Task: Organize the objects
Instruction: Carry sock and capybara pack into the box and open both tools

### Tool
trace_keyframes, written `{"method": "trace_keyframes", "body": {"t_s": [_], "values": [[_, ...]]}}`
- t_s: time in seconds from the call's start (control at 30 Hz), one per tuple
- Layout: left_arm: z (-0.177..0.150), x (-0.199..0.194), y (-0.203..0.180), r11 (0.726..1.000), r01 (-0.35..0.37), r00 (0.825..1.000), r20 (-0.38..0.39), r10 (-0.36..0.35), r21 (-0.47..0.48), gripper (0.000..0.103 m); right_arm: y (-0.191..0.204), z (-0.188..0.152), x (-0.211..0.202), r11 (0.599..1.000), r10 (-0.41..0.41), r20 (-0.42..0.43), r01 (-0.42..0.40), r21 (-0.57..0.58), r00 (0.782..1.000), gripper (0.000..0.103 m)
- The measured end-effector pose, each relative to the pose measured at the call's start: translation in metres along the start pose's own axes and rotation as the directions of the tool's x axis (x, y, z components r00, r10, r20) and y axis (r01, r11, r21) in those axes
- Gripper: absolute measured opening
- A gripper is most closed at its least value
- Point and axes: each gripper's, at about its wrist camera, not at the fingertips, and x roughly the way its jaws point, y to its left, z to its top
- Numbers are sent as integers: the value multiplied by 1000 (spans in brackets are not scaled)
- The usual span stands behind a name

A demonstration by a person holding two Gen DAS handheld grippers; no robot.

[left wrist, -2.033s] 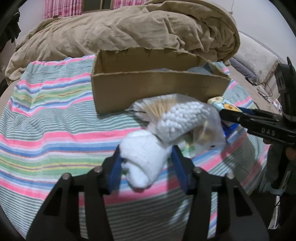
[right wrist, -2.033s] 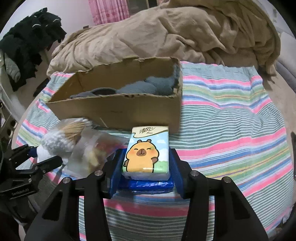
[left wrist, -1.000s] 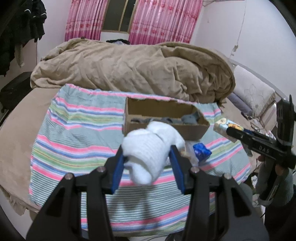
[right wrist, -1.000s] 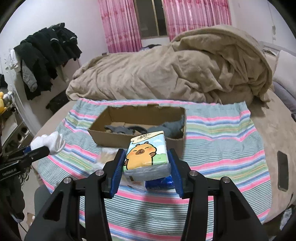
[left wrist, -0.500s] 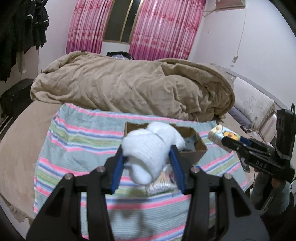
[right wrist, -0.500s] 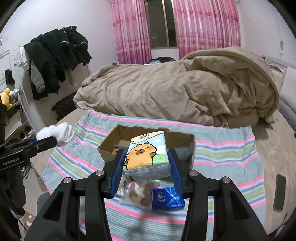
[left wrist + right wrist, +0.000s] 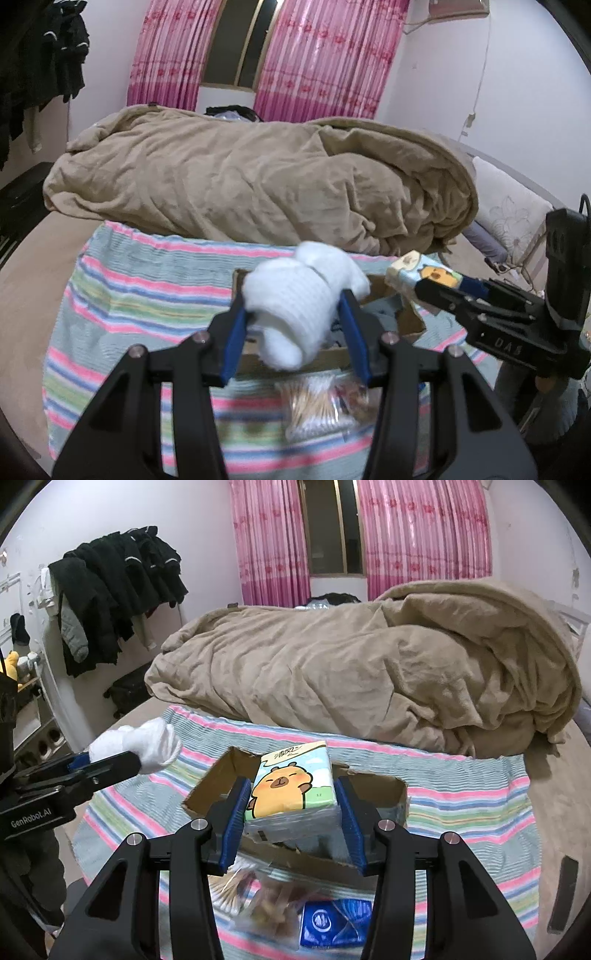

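The left gripper (image 7: 295,328) is clamped on a rolled white sock (image 7: 295,306), both blue pads pressed against its sides. The sock is held in the air, with the open cardboard box (image 7: 406,317) directly beyond and below the fingertips. A clear bag of cotton swabs (image 7: 317,410) lies on the striped cloth (image 7: 147,291) beneath the gripper, on the near side of the box.

The right gripper (image 7: 291,808) is clamped on a tissue pack (image 7: 291,782) printed with a cartoon capybara, pads against both of its sides. The pack is held in the air, the cardboard box (image 7: 218,779) behind and below it. A blue tissue packet (image 7: 332,923) lies on the striped cloth (image 7: 472,805) below the gripper, on the near side of the box, just right of the swab bag (image 7: 236,890).

Grey fabric (image 7: 384,306) lies inside the box. Beyond the box, a tan blanket (image 7: 369,679) is heaped on the bed.
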Motion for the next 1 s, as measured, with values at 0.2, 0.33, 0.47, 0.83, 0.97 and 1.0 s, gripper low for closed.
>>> {"method": "trace_keyframes", "body": {"t_s": [0.2, 0.33, 0.47, 0.83, 0.97, 1.0], "values": [[0, 44, -7, 999, -7, 1000, -27, 8, 38, 50, -9, 0, 34, 1000, -1, -38, 1, 10, 999, 49], [-3, 78, -5, 999, 1, 997, -78, 1, 32, 50, -14, -4, 59, 1000, -10, -70, 10, 7, 997, 49], [-9, 111, -2, 1000, 18, 990, -138, -17, 8, 50, -26, -13, 95, 999, -12, -125, 18, 48, 992, 49], [-23, 160, 0, 1000, 2, 978, -209, 1, 16, 60, -41, -31, 135, 994, 8, -197, 14, 107, 980, 50], [-21, 155, -1, 1000, 3, 977, -215, 3, 27, 68, -44, -30, 131, 992, 2, -188, 22, 126, 982, 57], [-21, 152, -1, 1000, 0, 977, -213, 5, 26, 70, -46, -29, 129, 991, 5, -182, 19, 131, 983, 60]]}}
